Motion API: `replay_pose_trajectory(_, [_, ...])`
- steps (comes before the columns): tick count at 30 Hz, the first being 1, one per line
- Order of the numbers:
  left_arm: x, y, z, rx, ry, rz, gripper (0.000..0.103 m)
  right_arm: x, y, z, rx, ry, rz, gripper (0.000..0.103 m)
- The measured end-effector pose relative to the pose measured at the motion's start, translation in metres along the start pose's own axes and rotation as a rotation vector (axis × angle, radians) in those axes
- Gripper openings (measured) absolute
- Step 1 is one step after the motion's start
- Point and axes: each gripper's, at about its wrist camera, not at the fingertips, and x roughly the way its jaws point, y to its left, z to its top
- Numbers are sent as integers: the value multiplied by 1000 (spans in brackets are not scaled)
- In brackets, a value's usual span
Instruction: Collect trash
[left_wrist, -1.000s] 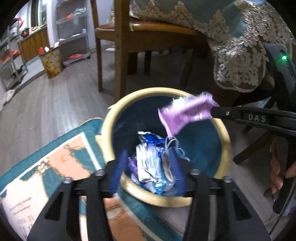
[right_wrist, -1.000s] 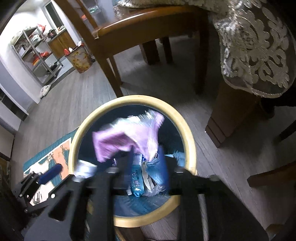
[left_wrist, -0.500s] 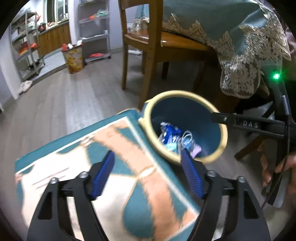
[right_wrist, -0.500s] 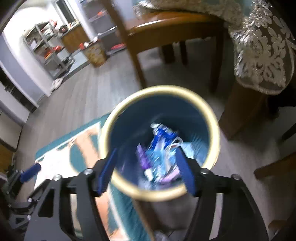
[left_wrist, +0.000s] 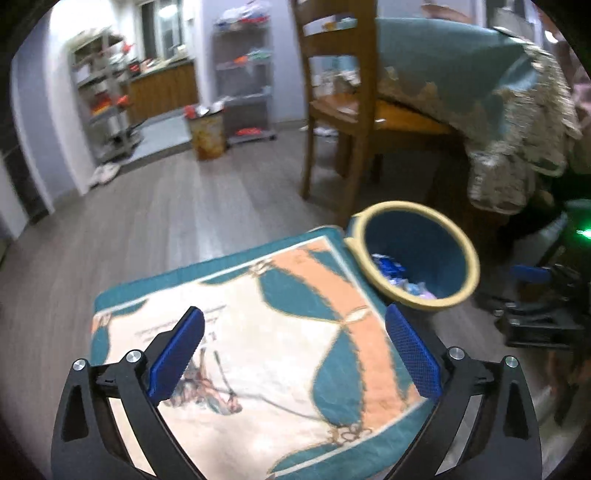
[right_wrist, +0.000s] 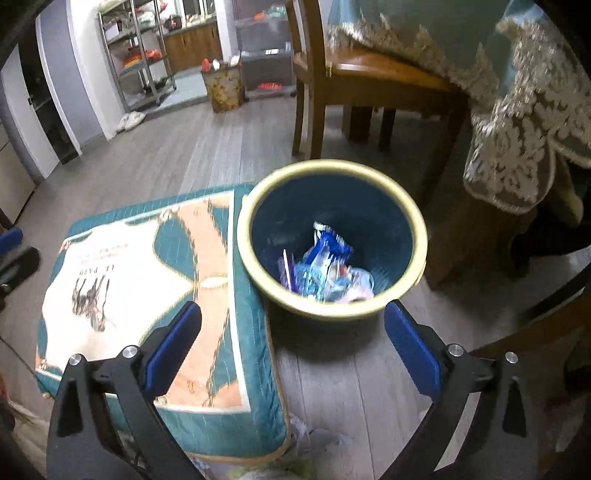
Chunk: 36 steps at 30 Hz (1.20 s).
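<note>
A dark blue waste bin with a cream rim (right_wrist: 417, 229) (left_wrist: 469, 254) stands on the wood floor beside a mat. Crumpled wrappers (right_wrist: 325, 266) (left_wrist: 399, 277), blue, silver and purple, lie at its bottom. My right gripper (right_wrist: 293, 336) hovers in front of and above the bin, its jaws opening wide with nothing between them. Over the mat, my left gripper (left_wrist: 295, 343) is likewise opening and holds nothing; the bin sits to its upper right. The right gripper's blue fingertip (left_wrist: 528, 273) shows at the right edge of the left wrist view.
A teal, cream and orange patterned mat (left_wrist: 258, 332) (right_wrist: 129, 288) lies left of the bin. A wooden chair (right_wrist: 354, 81) and a table with a lace-edged teal cloth (right_wrist: 524, 122) stand behind it. A second patterned bin (right_wrist: 223, 88) and metal shelves (right_wrist: 140, 55) are far back.
Both grippers let go of wrappers into the bin, opened wide and drew back and up. The left one swung left over the mat. The purple wrapper now lies in the bin.
</note>
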Motion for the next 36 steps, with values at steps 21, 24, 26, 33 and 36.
replay_pose_trajectory(21, [22,-21,6,21,24,-43,98,2,-9,5,107,-16,10,97])
replay_pose_trajectory(24, [25,-20,6,13,29,-52,98,6,-12,6,118,-5,6,97])
replay_pose_trajectory(26, [28,-21,6,7,38,-55,98,7,-12,6,120,-8,7,97])
replay_pose_trajectory(33, [31,-24,5,16,40,-47,98,6,-9,7,105,-19,14,97])
replay_pose_trajectory(36, [31,-24,6,9,39,-46,98,6,-8,7,106,-16,13,97])
